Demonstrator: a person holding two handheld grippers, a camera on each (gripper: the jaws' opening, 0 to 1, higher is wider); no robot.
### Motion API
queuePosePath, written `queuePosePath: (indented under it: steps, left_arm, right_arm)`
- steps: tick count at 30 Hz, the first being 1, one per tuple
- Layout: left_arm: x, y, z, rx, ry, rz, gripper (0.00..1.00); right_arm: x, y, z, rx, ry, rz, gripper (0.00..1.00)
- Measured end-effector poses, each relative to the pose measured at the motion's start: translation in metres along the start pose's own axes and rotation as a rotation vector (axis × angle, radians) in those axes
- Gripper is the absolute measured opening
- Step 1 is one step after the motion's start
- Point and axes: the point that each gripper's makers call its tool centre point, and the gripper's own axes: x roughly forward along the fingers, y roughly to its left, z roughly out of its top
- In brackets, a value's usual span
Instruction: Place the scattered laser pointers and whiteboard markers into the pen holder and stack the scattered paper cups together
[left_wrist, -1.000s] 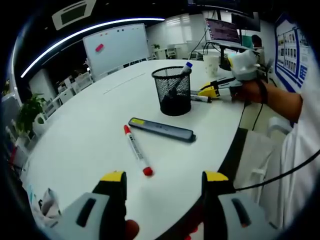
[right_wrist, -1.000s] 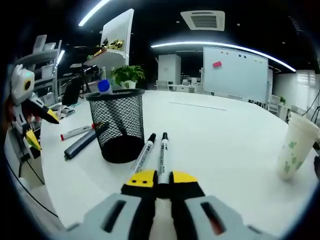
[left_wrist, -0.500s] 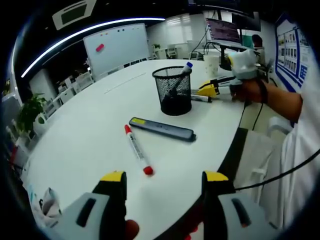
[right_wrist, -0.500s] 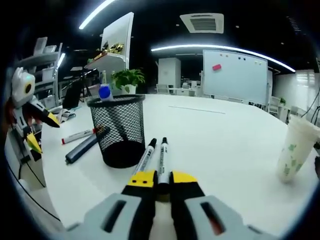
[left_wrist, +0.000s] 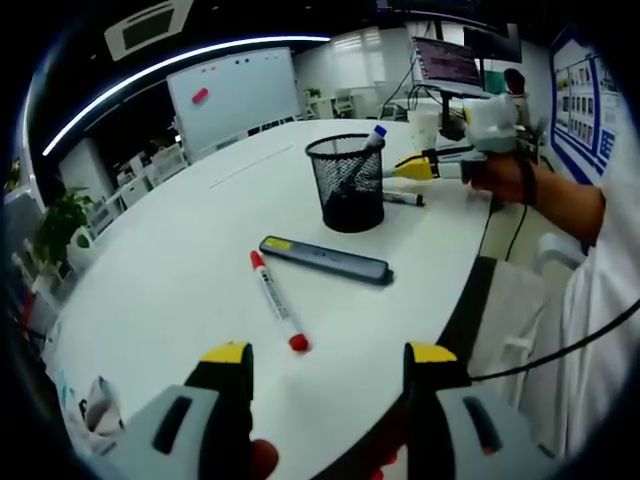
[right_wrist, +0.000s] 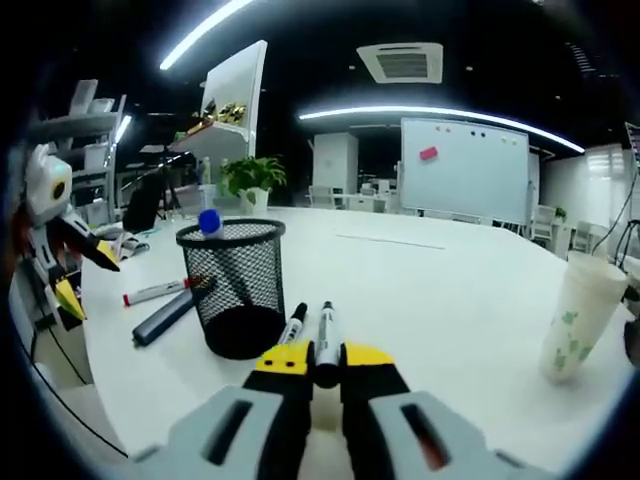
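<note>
A black mesh pen holder (left_wrist: 345, 183) (right_wrist: 232, 288) stands on the white table, a blue-capped marker (left_wrist: 375, 131) (right_wrist: 209, 222) poking out of it. My right gripper (right_wrist: 318, 357) (left_wrist: 415, 168) is shut on a black whiteboard marker (right_wrist: 326, 335), lifted just off the table beside the holder. A second black marker (right_wrist: 292, 325) (left_wrist: 403, 197) lies under it on the table. A red-capped marker (left_wrist: 277, 312) (right_wrist: 155, 292) and a dark laser pointer (left_wrist: 323, 259) (right_wrist: 170, 315) lie between the holder and my left gripper (left_wrist: 330, 355), which is open and holds nothing. A paper cup (right_wrist: 575, 328) (left_wrist: 424, 125) stands beyond the holder.
The round white table (left_wrist: 180, 260) curves close to a person's white sleeve (left_wrist: 600, 300) on the right of the left gripper view. A whiteboard (right_wrist: 463, 170), a potted plant (right_wrist: 252, 178) and office desks stand beyond the table.
My right gripper has risen off the table with the black marker in it, leaving the second black marker lying there. The left gripper has stayed put.
</note>
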Motion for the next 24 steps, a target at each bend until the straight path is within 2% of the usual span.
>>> queuePosePath:
  steps: [13,24]
  left_arm:
    - [-0.001,0.0,-0.001,0.002,0.007,0.002,0.61]
    - [-0.001,0.0,0.0,0.005,0.009,0.001,0.61]
  right_arm:
    - [-0.007,-0.004,0.032,-0.017,-0.109,-0.016,0.11]
    - [-0.009,-0.006,0.044,-0.021,-0.131,-0.012,0.11]
